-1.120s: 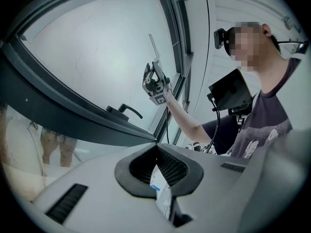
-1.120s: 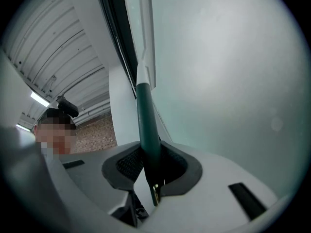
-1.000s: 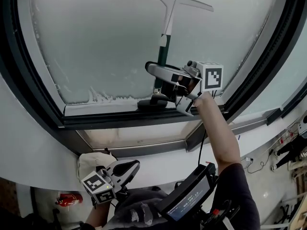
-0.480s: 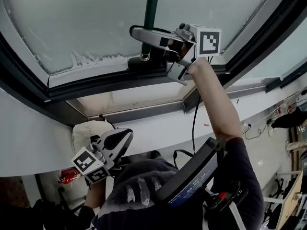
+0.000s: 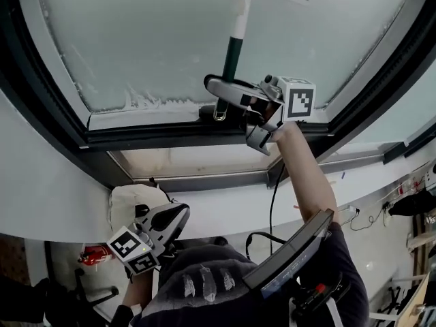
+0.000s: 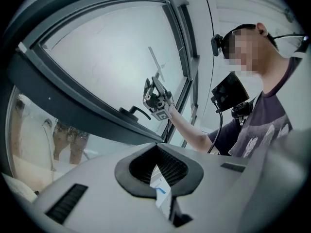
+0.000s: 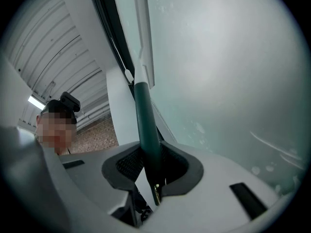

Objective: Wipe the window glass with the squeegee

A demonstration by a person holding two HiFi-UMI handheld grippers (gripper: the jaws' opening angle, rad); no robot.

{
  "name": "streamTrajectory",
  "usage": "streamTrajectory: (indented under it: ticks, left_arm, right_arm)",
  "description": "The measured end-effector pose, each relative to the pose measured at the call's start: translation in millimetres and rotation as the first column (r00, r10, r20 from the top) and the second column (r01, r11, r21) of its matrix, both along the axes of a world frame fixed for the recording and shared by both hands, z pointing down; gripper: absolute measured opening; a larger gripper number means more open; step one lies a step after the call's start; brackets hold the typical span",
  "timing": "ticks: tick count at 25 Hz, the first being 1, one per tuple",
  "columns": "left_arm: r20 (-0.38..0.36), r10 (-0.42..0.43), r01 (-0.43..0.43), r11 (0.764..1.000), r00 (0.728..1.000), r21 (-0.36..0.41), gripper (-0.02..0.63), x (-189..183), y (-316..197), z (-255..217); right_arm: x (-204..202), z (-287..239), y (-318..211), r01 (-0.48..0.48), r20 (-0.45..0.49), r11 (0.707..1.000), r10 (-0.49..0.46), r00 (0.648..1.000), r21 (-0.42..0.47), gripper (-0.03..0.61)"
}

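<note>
Squeegee, head view: the squeegee lies up the window glass. Its blade is cut by the 12 o'clock edge, and the white shaft and green grip run down toward 6 o'clock.
Right tool, head view: the right tool is raised just above the lower window frame and clamped on the bottom end of the grip.
Left tool, head view: the left tool hangs low at 7 o'clock, well apart from the pane, with nothing in it.
Residue, head view: a frothy line runs along the pane's bottom edge, at 9 o'clock from the right tool.
Left gripper view: the jaws are drawn in to a narrow slit with nothing between them. Far off at 12 o'clock the right tool sits beside the window handle.
Right gripper view: the jaws are closed on the green grip, and its metal hang loop pokes out below the pads. The blade stands at 12 o'clock along the pane. Droplets speckle the glass toward 4 o'clock.
Step in hand: most likely mid-wipe, with the blade set high for a stroke.
Next move: probably a steady pull toward 6 o'clock, with the blade pressed flat and level, down to the froth at the sill. The grip must not twist in the pads.
</note>
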State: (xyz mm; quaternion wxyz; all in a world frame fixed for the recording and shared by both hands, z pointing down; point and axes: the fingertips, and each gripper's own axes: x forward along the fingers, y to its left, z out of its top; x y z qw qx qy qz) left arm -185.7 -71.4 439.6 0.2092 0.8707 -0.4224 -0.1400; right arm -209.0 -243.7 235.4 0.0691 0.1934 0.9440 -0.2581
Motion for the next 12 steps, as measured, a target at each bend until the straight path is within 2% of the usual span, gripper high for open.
streamTrajectory:
  ticks: [3,7,12]
  left_arm:
    - [0.013,-0.024,0.024,0.999,1.0,-0.027,0.005,-9.6,6.3,16.1]
    - [0.008,-0.063,0.063,0.998,0.998,-0.012,0.005,-23.8,12.0,20.6]
    - [0.021,-0.044,0.044,0.999,0.999,0.005,0.006,-30.4,14.5,15.4]
  right_arm:
    - [-3.5,9.3,2.8,0.01,-0.005,1.0,-0.01,1.0,-0.004,0.077]
    - [-1.8,20.5,9.2,0.011,-0.017,1.0,-0.012,1.0,-0.016,0.077]
    - [3.6,33.5,8.9,-0.01,-0.043,1.0,0.009,0.999,-0.025,0.077]
